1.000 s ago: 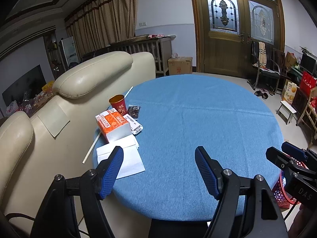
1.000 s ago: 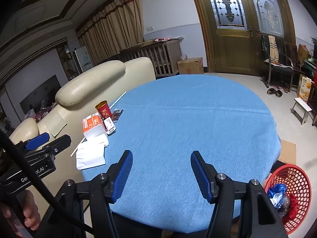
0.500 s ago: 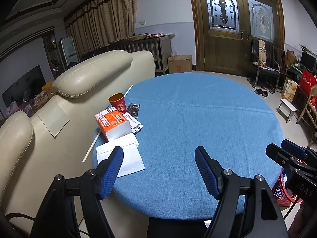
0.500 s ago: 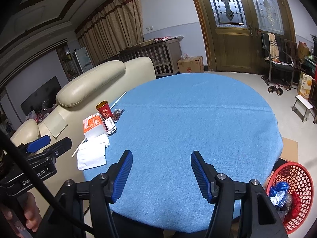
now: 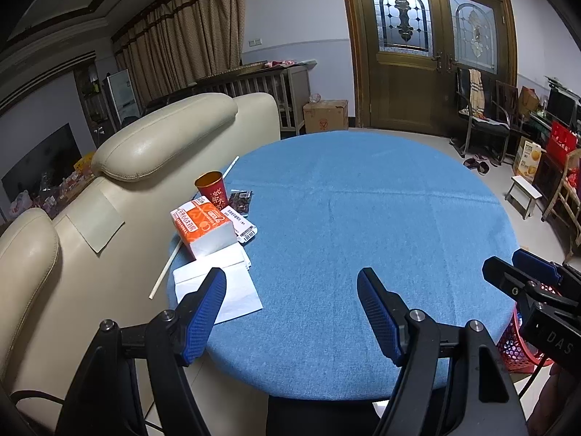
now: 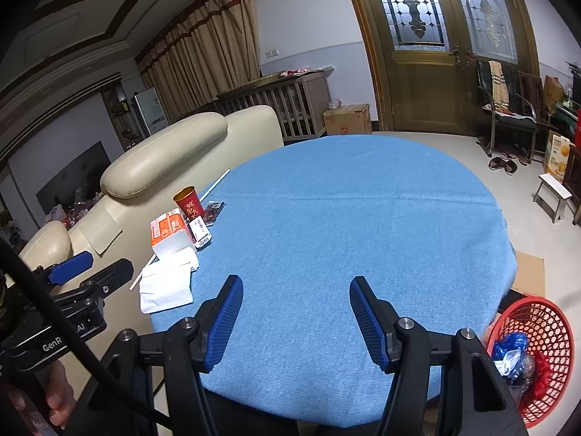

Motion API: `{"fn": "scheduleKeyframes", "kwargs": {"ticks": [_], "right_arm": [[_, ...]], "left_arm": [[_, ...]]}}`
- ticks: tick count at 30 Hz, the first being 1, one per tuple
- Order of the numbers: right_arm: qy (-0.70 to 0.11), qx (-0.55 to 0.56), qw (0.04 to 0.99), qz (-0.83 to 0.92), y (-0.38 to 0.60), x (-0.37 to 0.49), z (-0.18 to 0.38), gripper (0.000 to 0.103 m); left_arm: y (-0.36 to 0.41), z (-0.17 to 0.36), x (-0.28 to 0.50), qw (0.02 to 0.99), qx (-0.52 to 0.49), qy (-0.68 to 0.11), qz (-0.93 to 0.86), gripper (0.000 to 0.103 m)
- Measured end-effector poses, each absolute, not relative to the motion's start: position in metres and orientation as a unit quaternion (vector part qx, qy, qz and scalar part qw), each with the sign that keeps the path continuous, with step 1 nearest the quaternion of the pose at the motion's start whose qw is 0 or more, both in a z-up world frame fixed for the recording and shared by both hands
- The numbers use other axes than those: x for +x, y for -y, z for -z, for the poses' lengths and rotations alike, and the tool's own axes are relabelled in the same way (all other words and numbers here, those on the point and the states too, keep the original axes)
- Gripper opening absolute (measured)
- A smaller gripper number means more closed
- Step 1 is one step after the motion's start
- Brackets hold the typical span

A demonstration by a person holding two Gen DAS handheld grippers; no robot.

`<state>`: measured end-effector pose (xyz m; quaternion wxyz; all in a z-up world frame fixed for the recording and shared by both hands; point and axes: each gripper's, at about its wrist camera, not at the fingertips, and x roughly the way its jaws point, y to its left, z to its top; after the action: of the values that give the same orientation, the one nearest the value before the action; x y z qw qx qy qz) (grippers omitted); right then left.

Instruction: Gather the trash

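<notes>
Trash lies at the left edge of a round table with a blue cloth [image 5: 363, 225]: a red paper cup [image 5: 212, 189], an orange and white carton [image 5: 203, 225], a white barcode packet [image 5: 241, 223], a small dark wrapper [image 5: 241, 198], white paper sheets [image 5: 221, 283] and a long white straw [image 5: 170, 265]. My left gripper [image 5: 292, 294] hovers open over the near table edge, its left finger above the paper. My right gripper [image 6: 296, 301] is open and empty over bare cloth. The same cup [image 6: 189, 203], carton [image 6: 170, 232] and paper [image 6: 165, 283] lie to its left.
A red mesh basket [image 6: 544, 327] holding bags stands on the floor at the table's right. A cream sofa [image 5: 109, 189] presses against the table's left side. A cardboard box [image 5: 325, 116], chair [image 5: 483, 123] and small stool [image 5: 524, 196] stand farther back.
</notes>
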<state>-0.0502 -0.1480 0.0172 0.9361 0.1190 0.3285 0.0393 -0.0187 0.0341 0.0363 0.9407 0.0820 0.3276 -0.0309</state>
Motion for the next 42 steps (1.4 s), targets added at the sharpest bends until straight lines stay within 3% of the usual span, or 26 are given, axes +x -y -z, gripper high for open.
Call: {"fn": "scheduleKeyframes", "kwargs": {"ticks": [42], "right_arm": [[-0.308, 0.118, 0.944, -0.017, 0.161, -0.05, -0.015, 0.065]], "left_arm": [[-0.016, -0.03, -0.016, 0.933, 0.095, -0.344, 0.051, 0.075]]}}
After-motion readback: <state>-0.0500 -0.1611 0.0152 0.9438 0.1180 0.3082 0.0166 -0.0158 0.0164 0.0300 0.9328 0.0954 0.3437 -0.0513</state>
